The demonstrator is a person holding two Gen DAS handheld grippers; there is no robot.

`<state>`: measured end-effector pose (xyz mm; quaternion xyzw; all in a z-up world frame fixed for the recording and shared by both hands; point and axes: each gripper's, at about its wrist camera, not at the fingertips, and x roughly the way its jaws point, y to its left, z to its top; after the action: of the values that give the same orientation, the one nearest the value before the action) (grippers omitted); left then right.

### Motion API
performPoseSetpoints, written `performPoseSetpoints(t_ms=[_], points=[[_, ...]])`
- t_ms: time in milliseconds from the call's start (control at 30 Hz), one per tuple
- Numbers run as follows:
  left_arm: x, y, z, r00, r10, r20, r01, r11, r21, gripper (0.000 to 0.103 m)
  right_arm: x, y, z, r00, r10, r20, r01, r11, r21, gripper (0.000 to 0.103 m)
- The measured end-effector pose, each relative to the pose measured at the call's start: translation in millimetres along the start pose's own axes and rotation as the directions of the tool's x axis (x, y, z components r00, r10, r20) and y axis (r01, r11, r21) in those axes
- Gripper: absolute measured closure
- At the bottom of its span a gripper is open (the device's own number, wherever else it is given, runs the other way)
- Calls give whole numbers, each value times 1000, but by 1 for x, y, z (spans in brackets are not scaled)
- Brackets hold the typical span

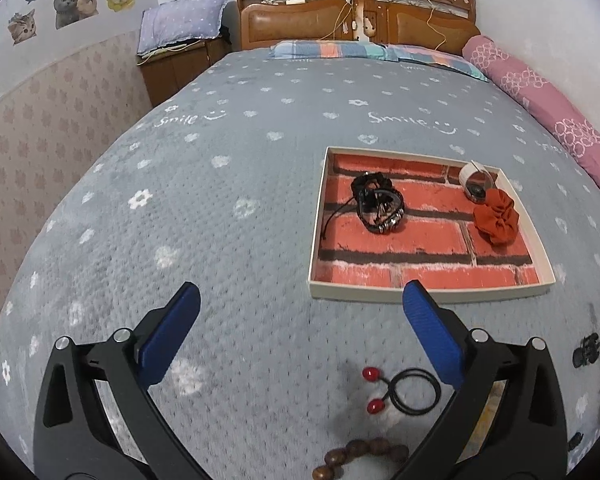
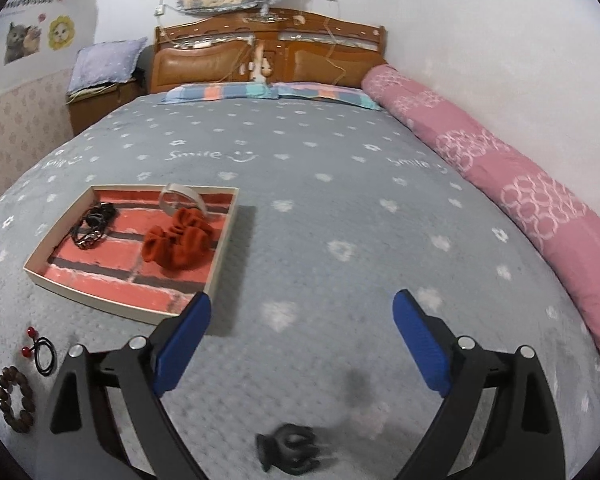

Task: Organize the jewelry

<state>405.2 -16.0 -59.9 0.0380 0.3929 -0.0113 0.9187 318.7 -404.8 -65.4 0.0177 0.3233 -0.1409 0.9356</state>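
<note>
Both grippers hover over the grey bed with fingers spread wide and empty: the left gripper (image 1: 300, 312) above a black hair tie with red beads (image 1: 404, 390) and a wooden bead bracelet (image 1: 364, 454) at 6 o'clock. These look light; the limp tie is best pinched across its loop, the hard beads may roll. Only the right gripper (image 2: 302, 320) view shows a stiff black claw clip (image 2: 288, 450) at 6 o'clock; the brick-lined tray (image 1: 432, 290) lies beyond.
</note>
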Motion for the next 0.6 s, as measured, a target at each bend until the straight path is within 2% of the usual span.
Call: performPoseSetpoints(t_ms=[133, 367, 600], points=[[-4, -5, -12, 1000, 9, -1, -9, 1000, 24, 5, -1, -11, -12, 1000, -16, -23, 17, 1000, 17, 13], [2, -9, -31, 999, -10, -35, 11, 1000, 22, 5, 2, -11, -36, 997, -41, -58, 40, 999, -20, 13], [11, -12, -49, 998, -22, -64, 23, 1000, 20, 5, 4, -7, -54, 996, -29, -83, 27, 999, -18, 13]])
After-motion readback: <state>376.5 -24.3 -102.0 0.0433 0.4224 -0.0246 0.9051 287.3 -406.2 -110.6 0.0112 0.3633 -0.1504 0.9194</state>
